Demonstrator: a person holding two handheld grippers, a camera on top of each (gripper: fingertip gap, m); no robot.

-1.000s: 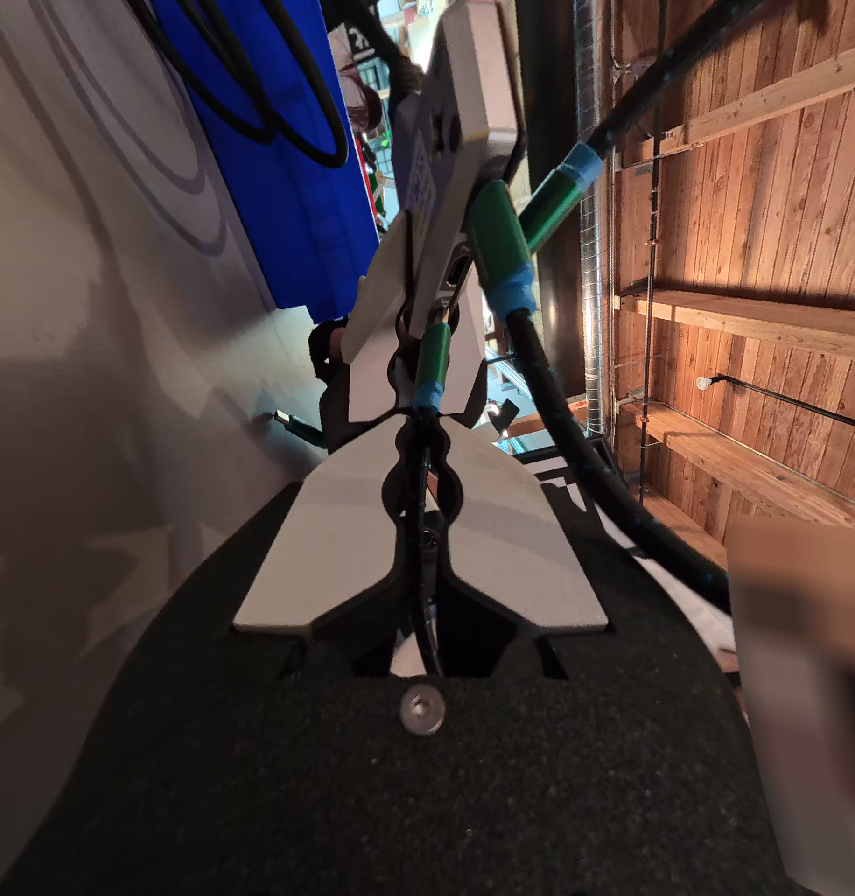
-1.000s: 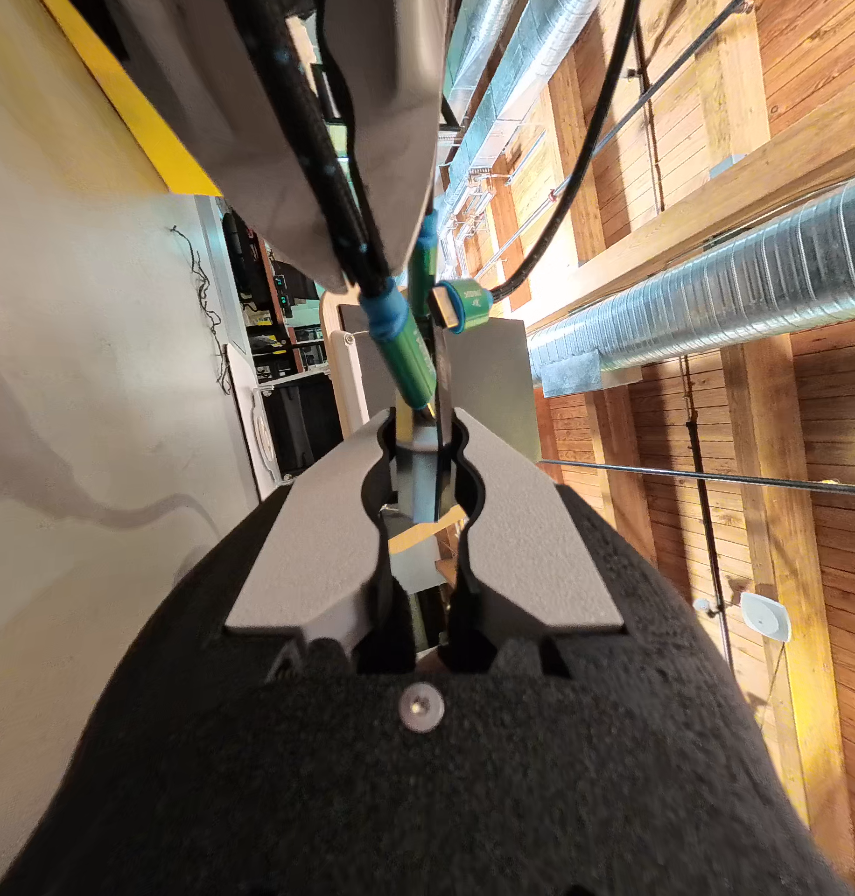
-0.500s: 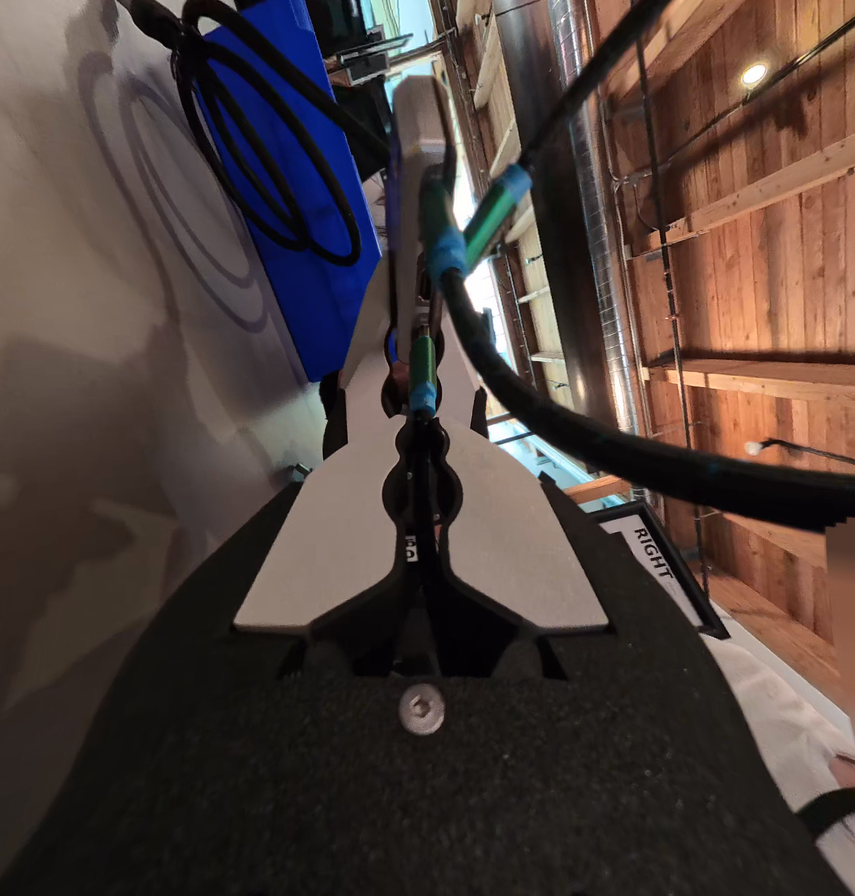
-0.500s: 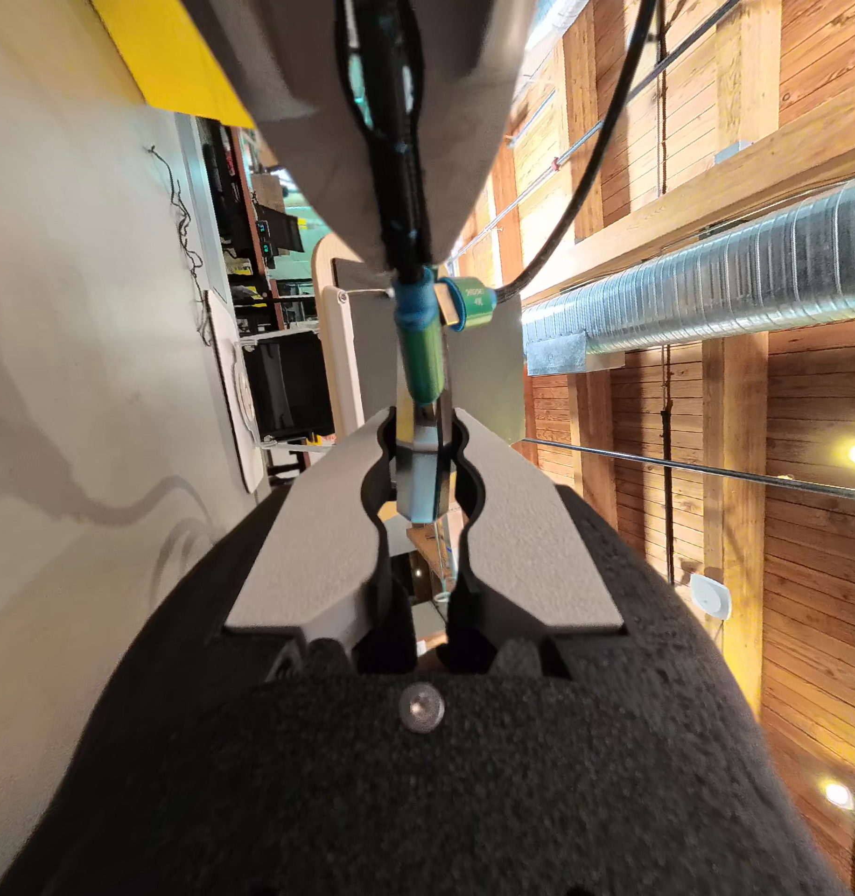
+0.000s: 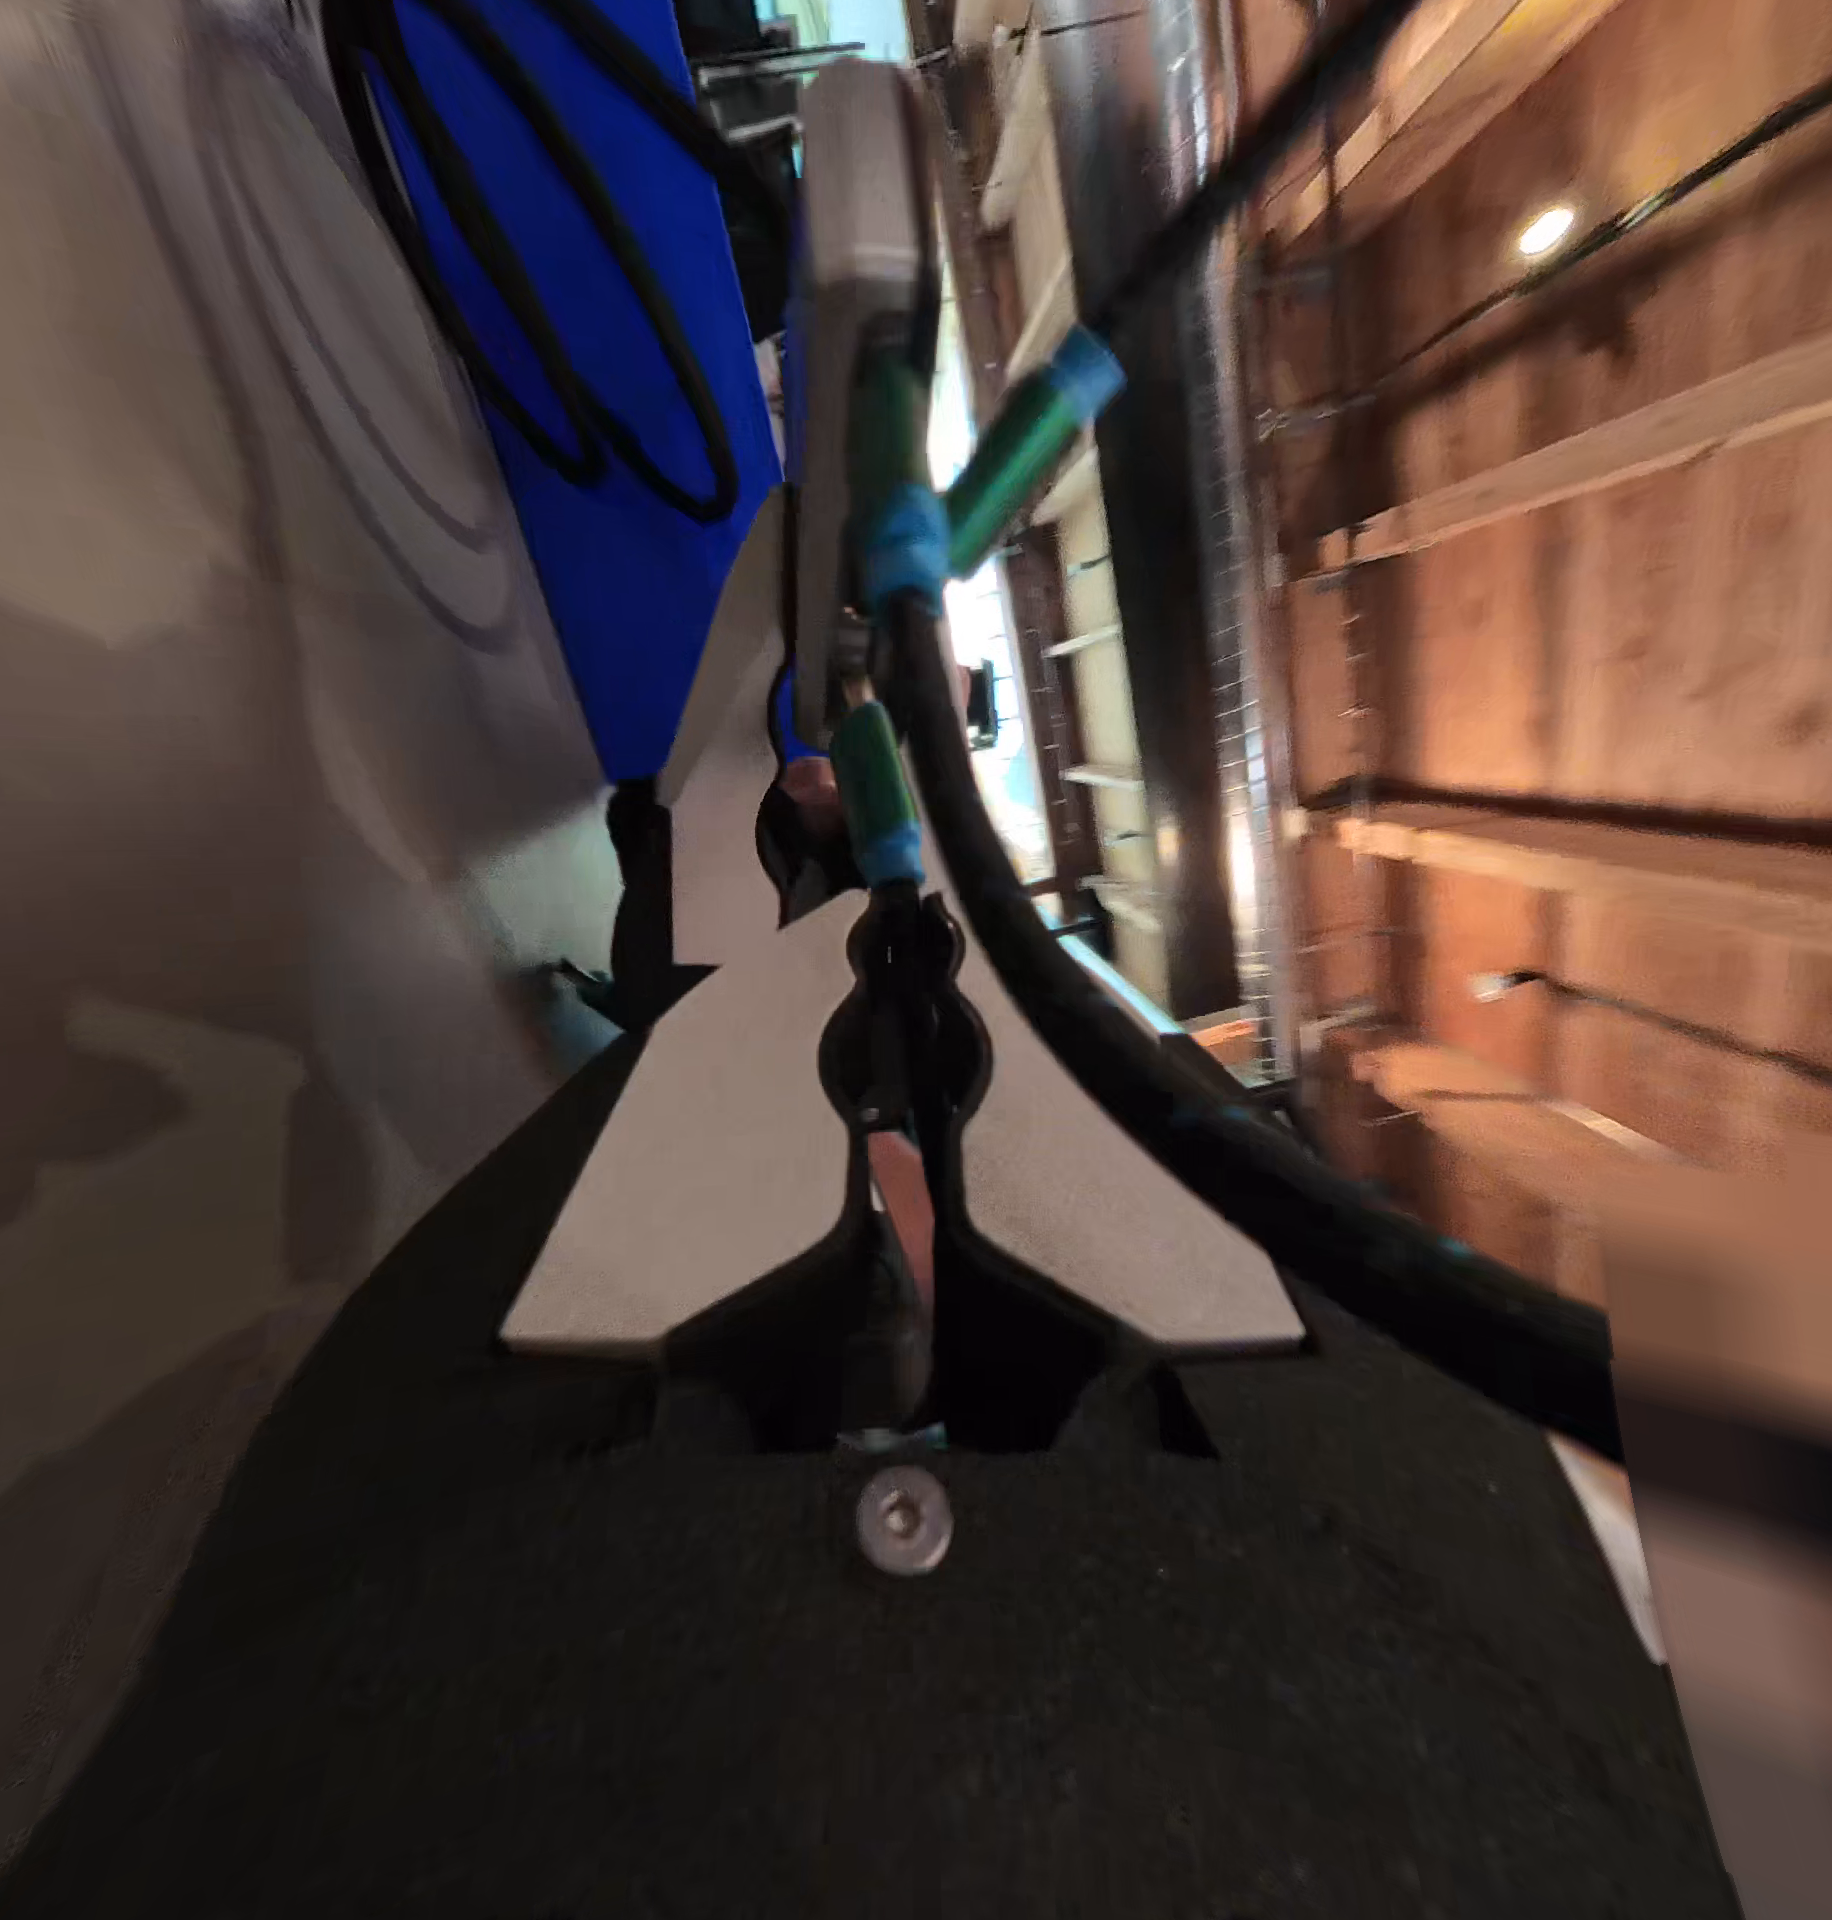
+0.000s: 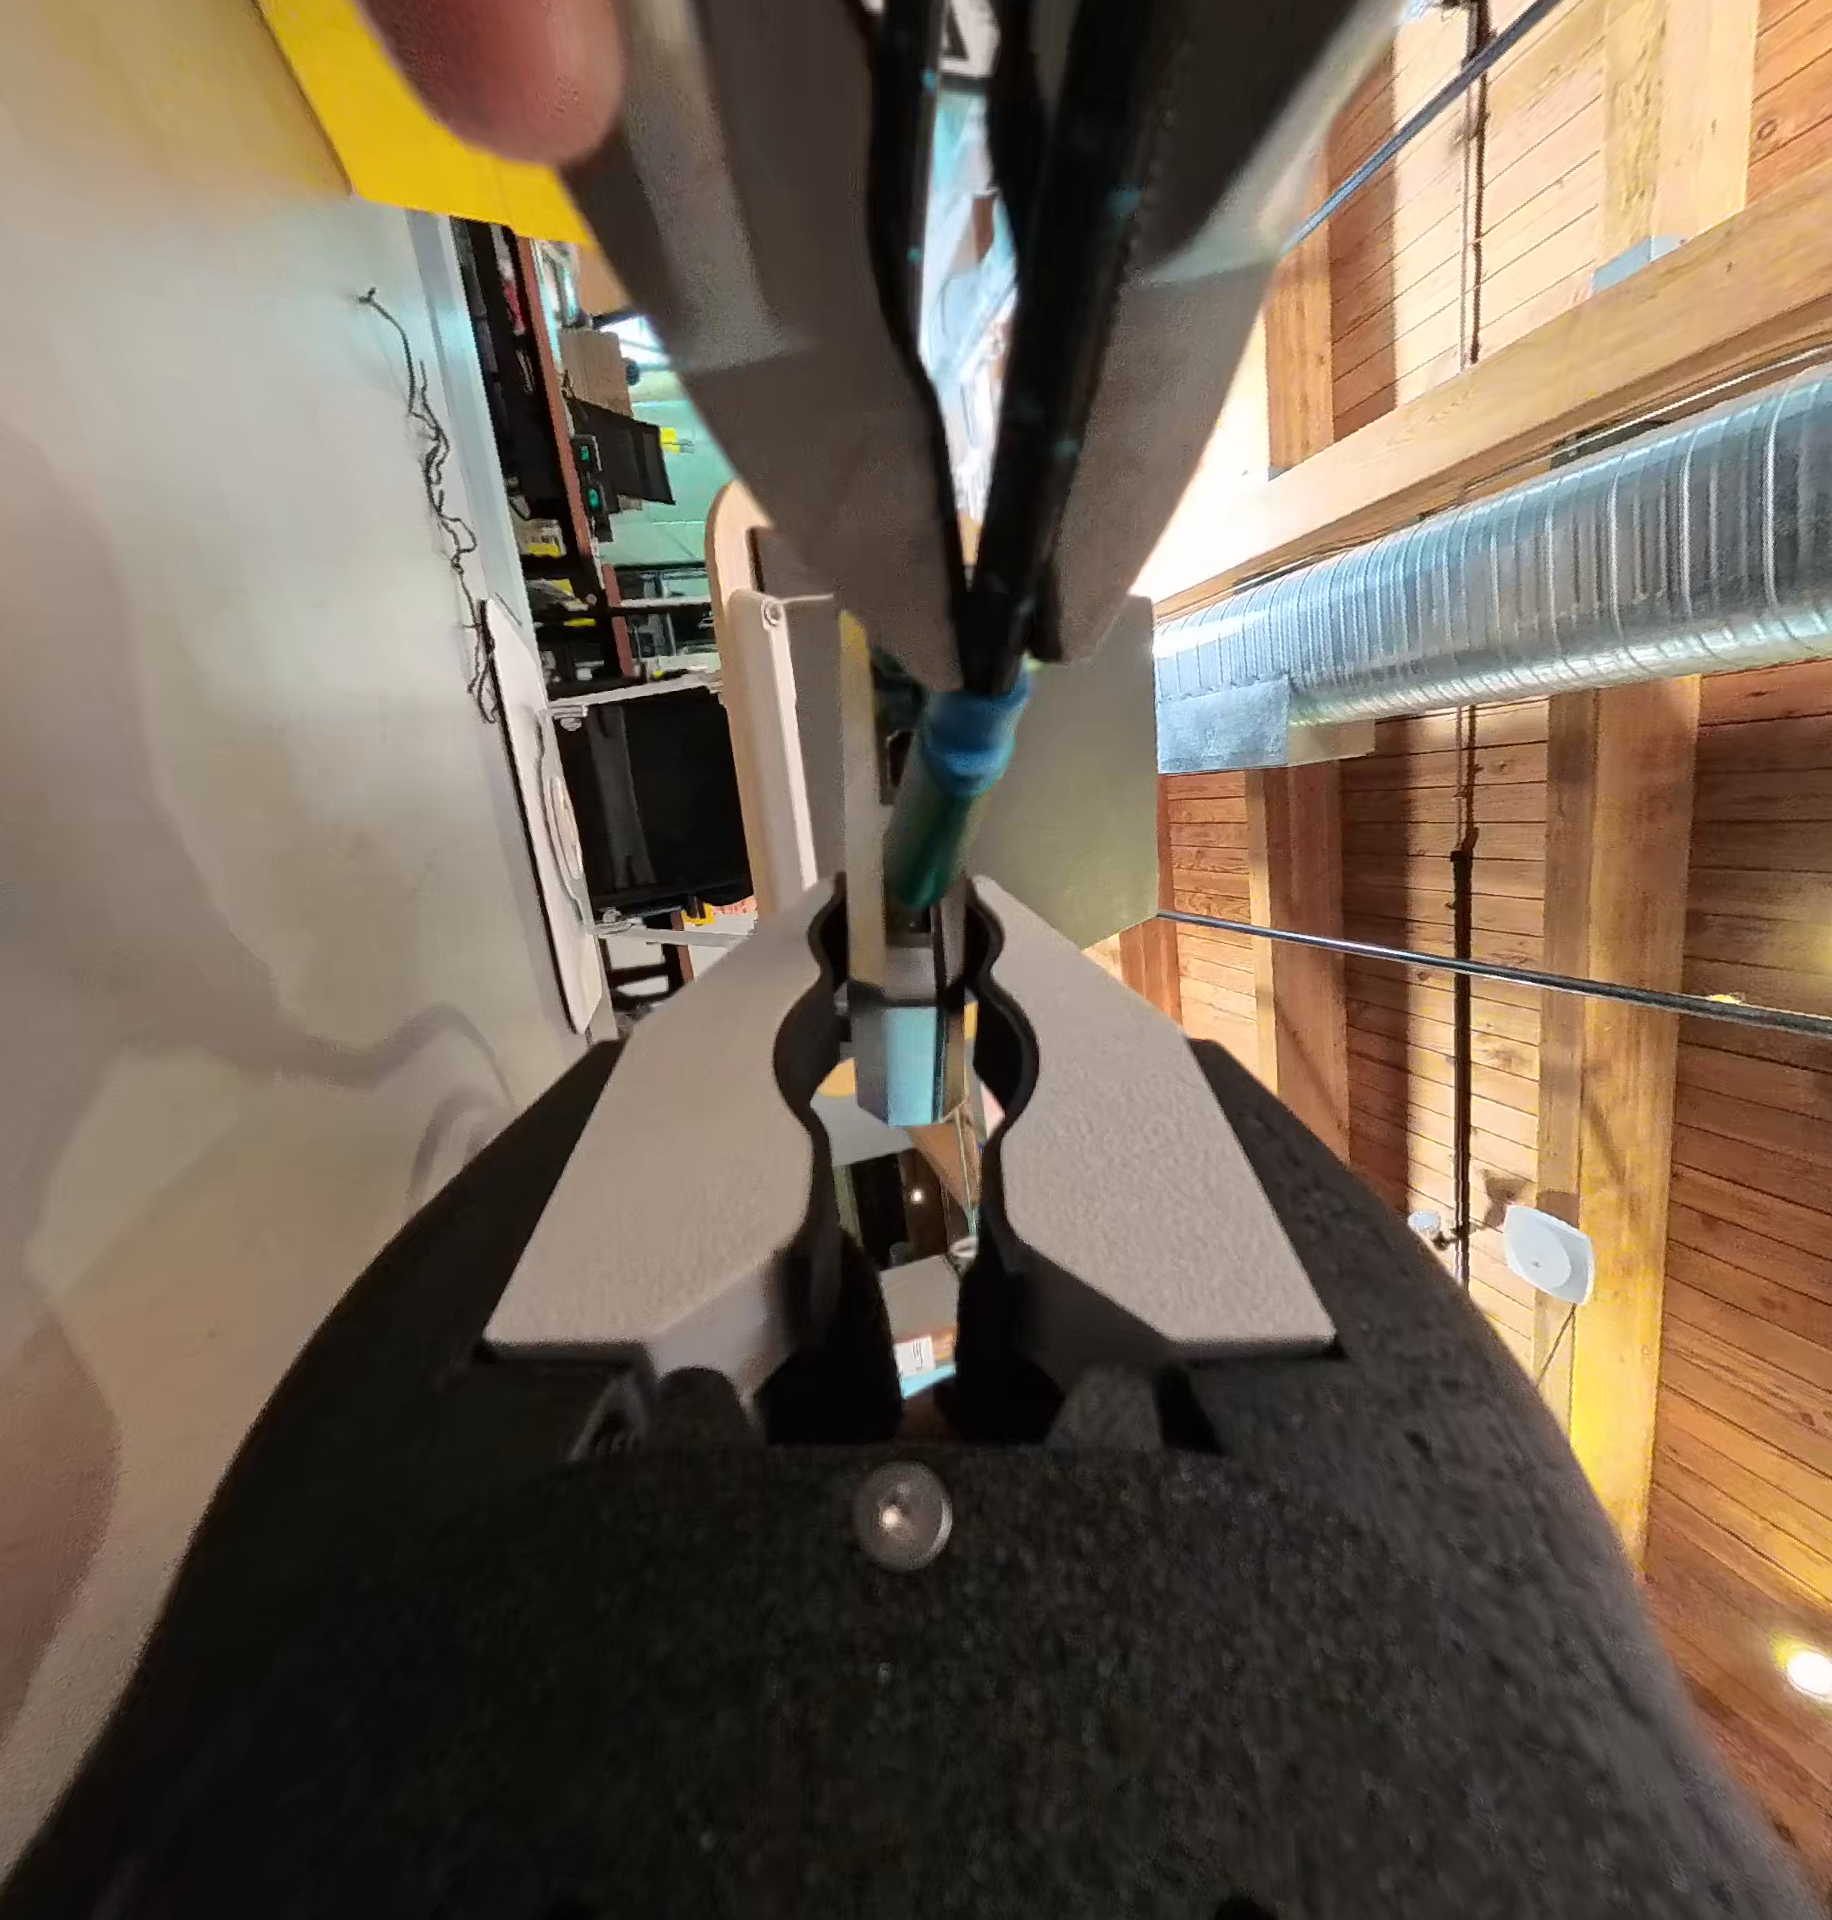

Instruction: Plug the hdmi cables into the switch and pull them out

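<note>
The left hand-held gripper (image 5: 896, 935) pinches a cable (image 5: 876, 790) at the switch (image 5: 850, 416); the right hand-held gripper (image 6: 907, 997) clamps the switch. Likely mid-plug; next, push straight in.

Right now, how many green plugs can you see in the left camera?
3. One green plug sits just ahead of the left gripper, one is higher against the switch, one angles off rightward. More may be hidden.

Both wrist cams rolled sideways, facing each other, v. close on shared switch (image 5: 852, 312).
</note>
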